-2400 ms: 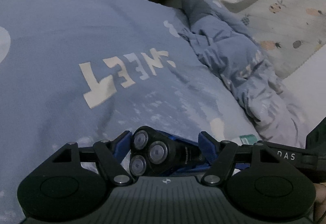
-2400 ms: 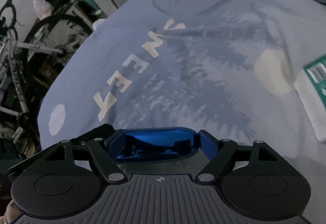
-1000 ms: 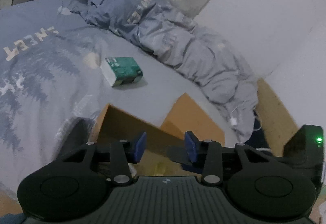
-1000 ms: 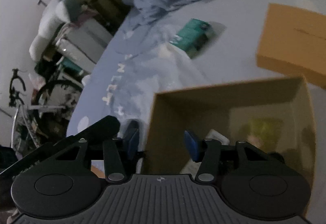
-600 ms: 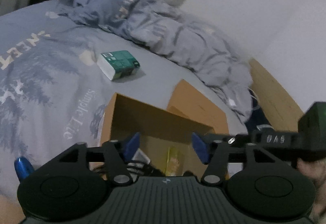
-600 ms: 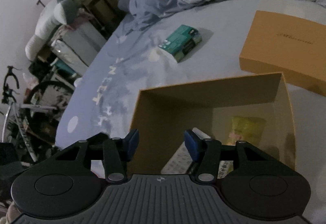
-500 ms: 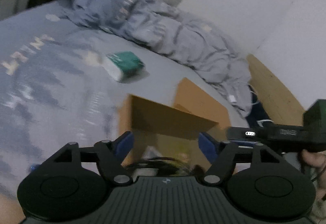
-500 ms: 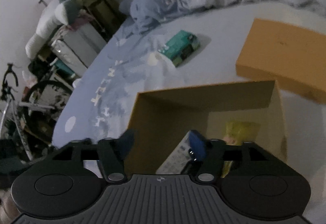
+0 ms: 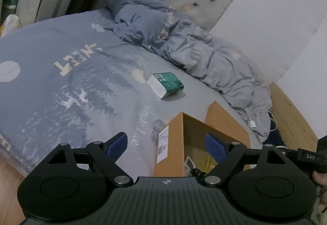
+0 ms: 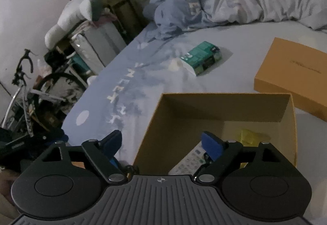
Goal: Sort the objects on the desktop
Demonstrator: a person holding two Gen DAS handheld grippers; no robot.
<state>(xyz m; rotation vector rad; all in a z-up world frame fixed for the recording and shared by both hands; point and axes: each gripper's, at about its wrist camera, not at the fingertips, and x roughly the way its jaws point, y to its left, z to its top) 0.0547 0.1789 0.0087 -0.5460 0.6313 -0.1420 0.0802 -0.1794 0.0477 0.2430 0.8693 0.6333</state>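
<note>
An open brown cardboard box [image 10: 155,118] sits on the blue bedsheet; it also shows in the left wrist view [image 9: 175,143]. Inside it lie a white remote [image 10: 190,160] and a yellow packet [image 10: 250,135]. A green and white pack [image 9: 166,84] lies on the sheet beyond the box, also in the right wrist view [image 10: 201,57]. My left gripper [image 9: 166,142] is open and empty above the box's left wall. My right gripper [image 10: 161,142] is open and empty over the box's near left side.
The box's flat brown lid [image 10: 294,73] lies to the right. A rumpled blue duvet [image 9: 184,41] fills the far side of the bed. A bicycle [image 10: 26,90] and stacked storage stand off the bed's left edge. A white cable [image 9: 259,120] lies by the wooden bed frame.
Both grippers have opened wide and hold nothing; the shaver and the blue item held earlier are gone from them. Both have drawn back from the box, the left one to its left.
</note>
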